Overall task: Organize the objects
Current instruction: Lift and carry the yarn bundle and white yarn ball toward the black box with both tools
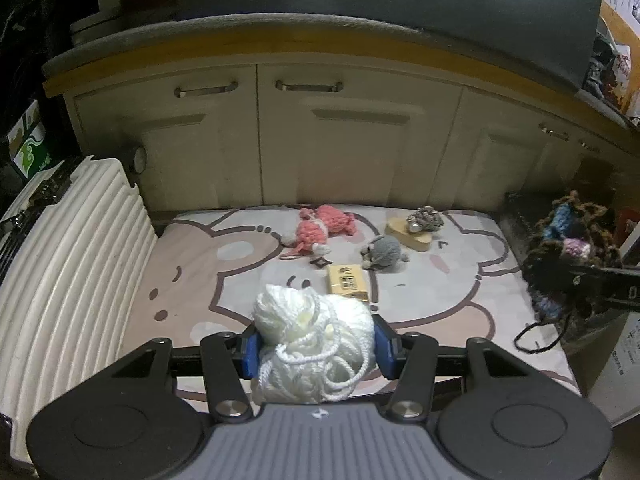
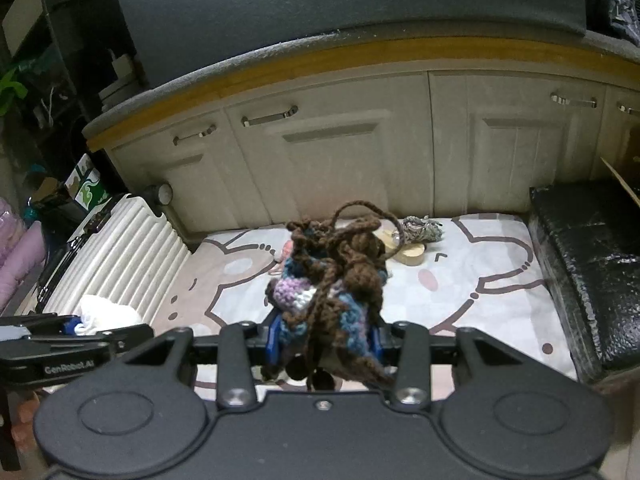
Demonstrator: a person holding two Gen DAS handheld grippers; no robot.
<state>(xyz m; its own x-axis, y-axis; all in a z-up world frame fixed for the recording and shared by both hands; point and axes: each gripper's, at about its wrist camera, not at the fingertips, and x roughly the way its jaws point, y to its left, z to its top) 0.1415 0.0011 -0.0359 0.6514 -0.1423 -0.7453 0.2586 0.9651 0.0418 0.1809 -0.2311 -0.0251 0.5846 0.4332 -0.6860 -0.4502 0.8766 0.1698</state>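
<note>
Jaws grip two bundles; perhaps five items lie on mat [image 1: 208,280].

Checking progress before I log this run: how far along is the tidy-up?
Done: nothing visibly put away.
In hand: left gripper clamps the white yarn ball; right gripper clamps the brown-blue crochet bundle.
Left on the mat: pink crochet toy, grey crochet toy, yellow box, wooden piece.

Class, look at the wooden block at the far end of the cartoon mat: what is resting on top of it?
A grey-green mottled yarn bundle lies on the wooden block, covering its far part. Whether anything sits beneath the bundle cannot be seen.
</note>
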